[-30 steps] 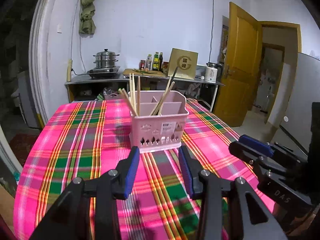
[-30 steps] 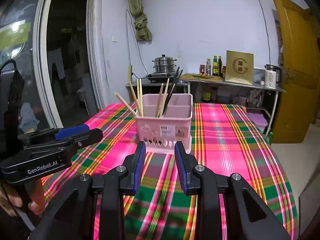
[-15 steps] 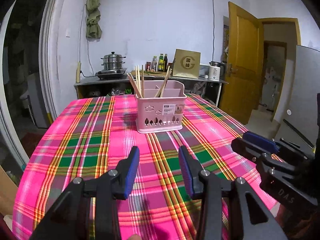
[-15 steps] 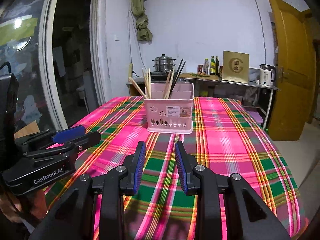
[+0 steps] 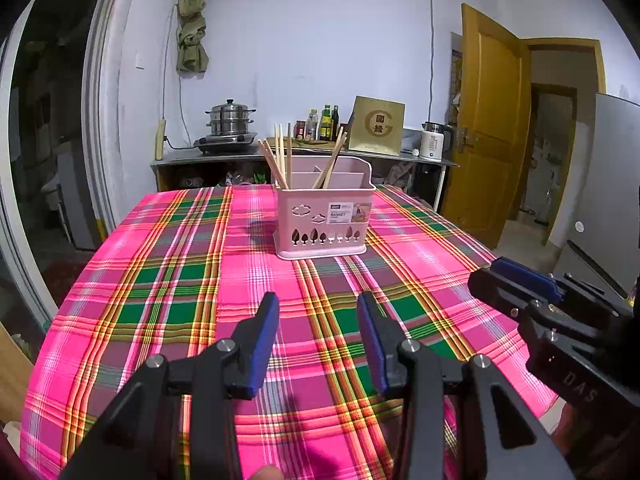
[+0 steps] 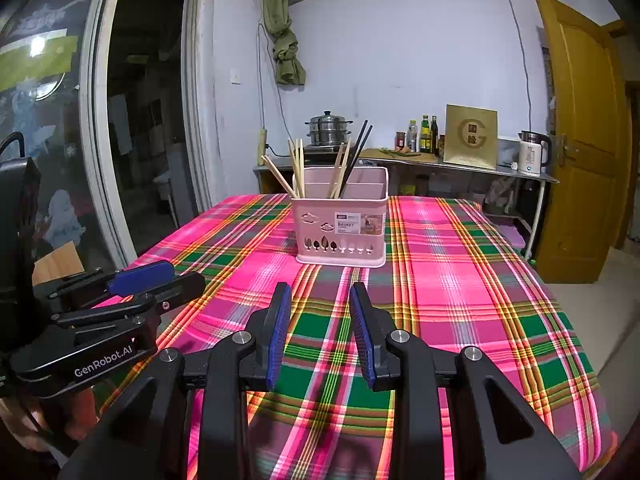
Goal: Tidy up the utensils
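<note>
While both grippers hover with fingers apart and empty, the pink utensil basket (image 6: 341, 226) stands at twelve o'clock, chopsticks (image 6: 297, 168) upright, right gripper (image 6: 320, 334) apparently nearer than the left gripper (image 5: 317, 342).

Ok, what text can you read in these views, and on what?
"GenRobot.AI": side of the left hand-held gripper.
"DAS": body of the right hand-held gripper.
"BASKET": sticker on the pink utensil basket; its smaller print is unreadable.
"G": gold box; the characters inside are too blurred.
</note>
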A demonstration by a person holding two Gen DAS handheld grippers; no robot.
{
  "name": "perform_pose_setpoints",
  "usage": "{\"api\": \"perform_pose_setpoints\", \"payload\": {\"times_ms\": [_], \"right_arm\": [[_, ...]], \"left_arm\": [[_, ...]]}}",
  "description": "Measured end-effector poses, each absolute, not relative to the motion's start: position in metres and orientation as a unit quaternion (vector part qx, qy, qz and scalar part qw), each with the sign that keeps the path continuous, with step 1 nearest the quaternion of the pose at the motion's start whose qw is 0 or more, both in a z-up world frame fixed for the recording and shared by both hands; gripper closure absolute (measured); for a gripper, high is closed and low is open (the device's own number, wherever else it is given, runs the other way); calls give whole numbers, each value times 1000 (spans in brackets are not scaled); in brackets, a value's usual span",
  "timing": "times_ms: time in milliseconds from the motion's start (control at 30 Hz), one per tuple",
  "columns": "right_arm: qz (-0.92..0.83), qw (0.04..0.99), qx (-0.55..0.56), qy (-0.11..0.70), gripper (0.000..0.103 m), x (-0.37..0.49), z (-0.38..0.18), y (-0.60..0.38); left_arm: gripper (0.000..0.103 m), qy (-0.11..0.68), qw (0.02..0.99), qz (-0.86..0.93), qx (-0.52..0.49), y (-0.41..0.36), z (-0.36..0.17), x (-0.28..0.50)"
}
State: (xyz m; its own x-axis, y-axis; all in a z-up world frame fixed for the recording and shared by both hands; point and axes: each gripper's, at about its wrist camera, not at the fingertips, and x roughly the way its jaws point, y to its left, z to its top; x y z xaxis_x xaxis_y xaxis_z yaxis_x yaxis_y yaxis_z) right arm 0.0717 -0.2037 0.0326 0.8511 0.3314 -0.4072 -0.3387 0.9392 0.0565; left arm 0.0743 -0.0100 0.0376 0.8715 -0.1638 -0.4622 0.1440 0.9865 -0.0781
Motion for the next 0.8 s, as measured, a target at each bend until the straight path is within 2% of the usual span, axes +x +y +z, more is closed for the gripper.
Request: {"api": "perform_pose_setpoints", "payload": {"times_ms": [800], "right_arm": [[174, 962, -8, 212, 72, 72, 33, -205]], "left_arm": [[61, 238, 968, -76, -20, -10, 39, 71]]}}
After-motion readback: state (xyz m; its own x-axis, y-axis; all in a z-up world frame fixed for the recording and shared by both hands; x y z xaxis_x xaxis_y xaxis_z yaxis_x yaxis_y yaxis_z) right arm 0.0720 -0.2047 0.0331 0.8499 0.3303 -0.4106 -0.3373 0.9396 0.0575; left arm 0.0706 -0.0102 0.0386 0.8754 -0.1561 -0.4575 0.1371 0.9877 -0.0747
